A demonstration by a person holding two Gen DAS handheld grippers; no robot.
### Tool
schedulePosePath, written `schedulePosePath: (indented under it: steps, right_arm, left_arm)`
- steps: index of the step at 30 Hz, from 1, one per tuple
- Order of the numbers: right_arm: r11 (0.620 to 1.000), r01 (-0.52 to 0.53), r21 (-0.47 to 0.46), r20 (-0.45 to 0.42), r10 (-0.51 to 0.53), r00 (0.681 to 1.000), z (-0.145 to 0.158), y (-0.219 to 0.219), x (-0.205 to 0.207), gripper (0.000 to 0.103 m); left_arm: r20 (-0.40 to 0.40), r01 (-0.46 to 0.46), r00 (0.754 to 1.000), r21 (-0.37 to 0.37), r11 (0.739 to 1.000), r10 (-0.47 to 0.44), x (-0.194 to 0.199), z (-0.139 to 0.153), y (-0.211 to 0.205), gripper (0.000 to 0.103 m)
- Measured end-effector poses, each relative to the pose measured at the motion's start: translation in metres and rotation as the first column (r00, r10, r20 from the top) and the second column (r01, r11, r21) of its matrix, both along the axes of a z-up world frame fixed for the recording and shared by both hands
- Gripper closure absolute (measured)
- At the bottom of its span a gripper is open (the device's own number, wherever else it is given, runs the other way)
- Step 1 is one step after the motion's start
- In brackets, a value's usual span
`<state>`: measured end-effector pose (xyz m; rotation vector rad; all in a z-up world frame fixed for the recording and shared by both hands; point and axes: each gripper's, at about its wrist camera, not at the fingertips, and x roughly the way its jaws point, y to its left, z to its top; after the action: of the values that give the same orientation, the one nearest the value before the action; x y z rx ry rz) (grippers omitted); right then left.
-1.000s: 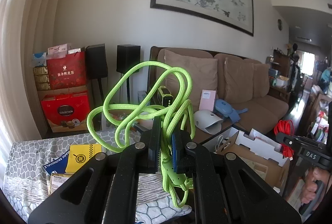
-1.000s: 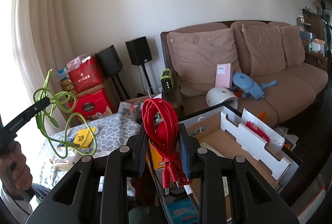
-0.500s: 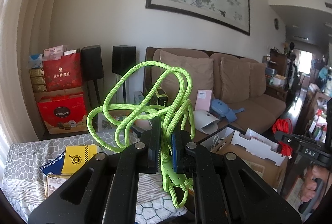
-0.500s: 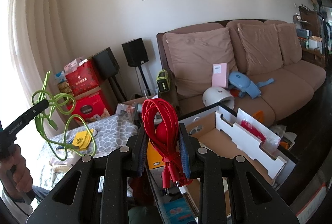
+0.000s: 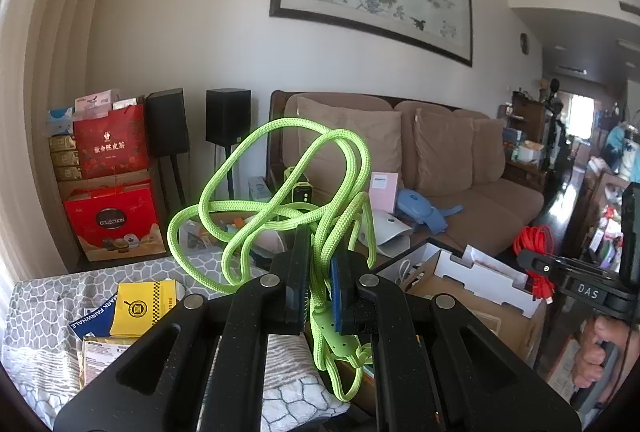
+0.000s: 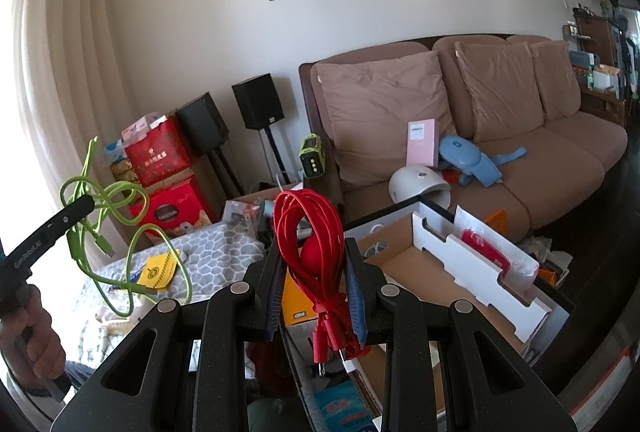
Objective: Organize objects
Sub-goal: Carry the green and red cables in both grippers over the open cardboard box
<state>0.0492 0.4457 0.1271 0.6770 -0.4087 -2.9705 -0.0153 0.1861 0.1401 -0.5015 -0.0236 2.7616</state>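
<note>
Above the cardboard box (image 6: pixel 404 264), nothing has shifted: left jaws still grasp the green cord (image 5: pixel 288 208), right jaws the red cable (image 6: pixel 316 232).

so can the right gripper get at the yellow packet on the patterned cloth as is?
Probably not. The right gripper is shut on the red cable, so its jaws are occupied. The yellow packet lies off to its left, with the green cable dangling in front.
</note>
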Motion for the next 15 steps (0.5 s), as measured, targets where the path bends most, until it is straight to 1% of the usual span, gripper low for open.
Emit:
schedulePosePath:
  steps: [15]
  right_arm:
    - [1.000,0.026,-0.015,0.001,-0.026,1.000,-0.002,0.015,0.003,0.076]
  left_arm:
    - [0.000,0.018,1.000,0.002,1.000,-0.018,0.002,0.000,0.007,0.095]
